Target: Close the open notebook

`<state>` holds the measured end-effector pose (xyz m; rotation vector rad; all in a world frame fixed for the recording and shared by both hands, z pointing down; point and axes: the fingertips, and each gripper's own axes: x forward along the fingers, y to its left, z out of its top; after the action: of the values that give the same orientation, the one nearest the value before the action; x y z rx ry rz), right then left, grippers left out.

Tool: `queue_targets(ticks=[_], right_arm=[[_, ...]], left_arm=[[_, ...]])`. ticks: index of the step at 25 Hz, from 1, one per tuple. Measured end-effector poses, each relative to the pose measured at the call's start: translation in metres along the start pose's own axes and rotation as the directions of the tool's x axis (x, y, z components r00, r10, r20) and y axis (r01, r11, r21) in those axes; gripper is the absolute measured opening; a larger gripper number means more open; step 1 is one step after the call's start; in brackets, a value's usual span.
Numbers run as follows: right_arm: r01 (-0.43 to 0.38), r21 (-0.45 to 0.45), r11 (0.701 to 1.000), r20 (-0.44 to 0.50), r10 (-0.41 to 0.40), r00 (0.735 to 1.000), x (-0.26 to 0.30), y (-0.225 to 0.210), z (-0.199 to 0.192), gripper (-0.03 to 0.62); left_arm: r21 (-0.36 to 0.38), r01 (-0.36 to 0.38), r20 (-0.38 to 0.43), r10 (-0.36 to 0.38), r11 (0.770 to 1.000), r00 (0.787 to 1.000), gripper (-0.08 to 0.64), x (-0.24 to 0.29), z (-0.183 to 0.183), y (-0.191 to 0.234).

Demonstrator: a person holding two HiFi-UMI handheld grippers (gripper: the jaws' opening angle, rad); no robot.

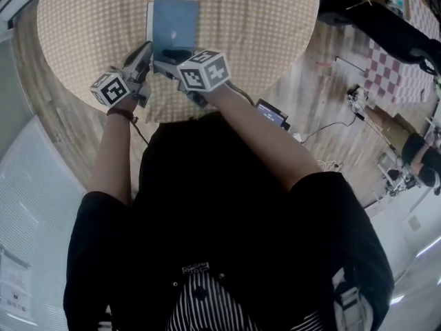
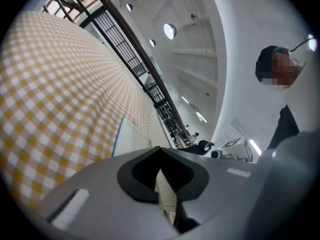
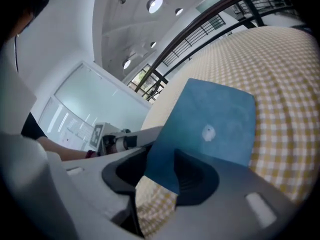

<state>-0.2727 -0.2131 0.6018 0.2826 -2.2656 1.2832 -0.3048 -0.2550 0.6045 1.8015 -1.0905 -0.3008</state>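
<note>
The notebook lies on the round table's checked cloth, with its blue cover up and white page edges showing along its left side. In the right gripper view the blue cover, with a pale spot in its middle, slants up from the cloth. Its near corner reaches between the jaws of my right gripper, which stand apart, and cloth shows beside the left jaw. My left gripper is at the notebook's near left corner, its tips meeting. The white pages lie just beyond it. In the head view both grippers are at the notebook's near edge.
The table's near rim curves just behind my hands. On the wooden floor to the right lie a small screen device, cables and a checked mat. Another person stands at the right of the left gripper view.
</note>
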Motion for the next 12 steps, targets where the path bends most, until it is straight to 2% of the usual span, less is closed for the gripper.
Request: queue_targets(ticks=[3,6,7,8,9,12], right_arm=[[0.065,-0.036,0.997,-0.094,-0.068,0.993,0.018,-0.011,-0.011,0.165],[0.114,-0.046,0.992,-0.191,-0.12,0.974,0.031,-0.016,-0.031,0.135],[0.1,-0.045,0.994,-0.213,-0.108,0.971,0.033,-0.012,-0.038,0.098],[0.072,-0.046,0.996,-0.229,-0.081,0.97,0.034,-0.006,-0.044,0.034],[0.039,-0.05,0.998,-0.239,-0.05,0.97,0.034,0.001,-0.048,0.003],[-0.023,-0.079,0.997,-0.239,0.003,0.971,0.026,0.017,-0.049,0.003]], left_arm=[[0.0,-0.105,0.034,0.105,0.995,0.994,0.003,-0.014,0.007,0.019],[0.003,-0.156,0.031,0.156,0.988,0.987,0.003,-0.03,0.007,0.026],[0.005,-0.164,0.029,0.164,0.986,0.986,0.003,-0.035,0.006,0.025],[0.005,-0.171,0.03,0.171,0.985,0.985,0.003,-0.04,0.007,0.024],[0.004,-0.177,0.034,0.176,0.984,0.984,0.003,-0.044,0.007,0.022],[0.011,-0.177,0.039,0.177,0.984,0.983,0.003,-0.051,0.006,0.013]])
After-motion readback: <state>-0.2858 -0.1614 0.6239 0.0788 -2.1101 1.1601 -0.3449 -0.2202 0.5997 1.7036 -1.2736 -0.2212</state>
